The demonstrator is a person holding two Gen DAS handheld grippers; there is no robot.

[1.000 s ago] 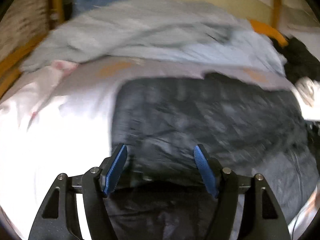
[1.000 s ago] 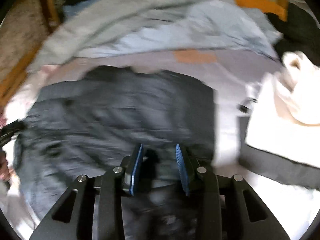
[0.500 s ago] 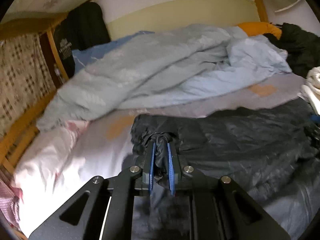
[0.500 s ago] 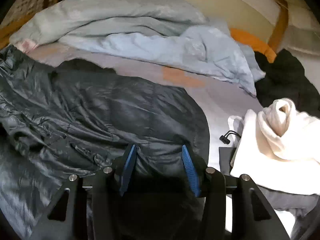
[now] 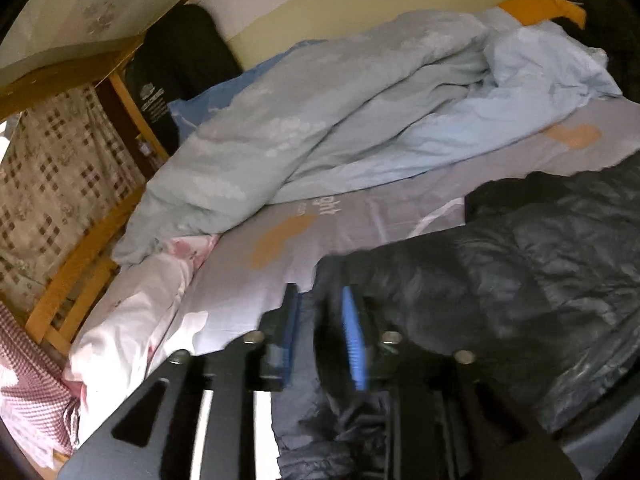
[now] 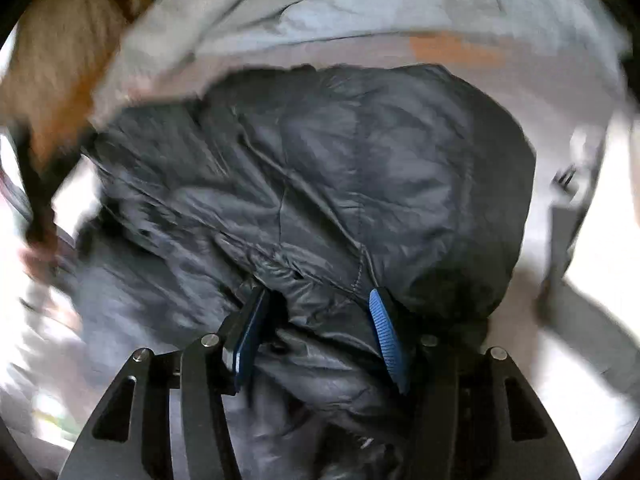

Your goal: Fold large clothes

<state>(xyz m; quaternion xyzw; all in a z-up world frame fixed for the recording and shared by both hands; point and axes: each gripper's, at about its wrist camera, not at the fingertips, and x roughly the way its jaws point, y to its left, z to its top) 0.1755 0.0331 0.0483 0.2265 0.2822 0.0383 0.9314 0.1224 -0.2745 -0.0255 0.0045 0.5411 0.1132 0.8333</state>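
Two grippers, one dark puffer jacket, so here's how it looks to me, everything placed relative to that jacket, left to right.

Far left of the jacket: wooden bed rail and a pink-and-white pillow, both well apart from it.

Behind the jacket: crumpled light blue duvet, not touching your work area.

Jacket itself: spread on the grey bedsheet, partly folded, quilted side up.

Left gripper: half a second ago you had it pinched tight on the jacket's left edge. Now the jaws are opening to a narrow gap, and dark fabric sits between the pads but I don't see them pressing it. Blurry though.

Right gripper: jaws opening too, about middling wide, straddling a ridge of jacket near the closest hem. Pads aren't squeezing it.

What changed: the left edge you were carrying now lies over the body of the jacket instead of hanging from the pads. My guess is that fold is laid and you're letting go, so next is probably a fresh grab for another fold.

Left view only: the bed rail, the pillow, the printed bedsheet, the jacket's left edge.

Right view only: the whole rounded top of the jacket, plus a grey strap-like thing on its right side. Too smeared to name.
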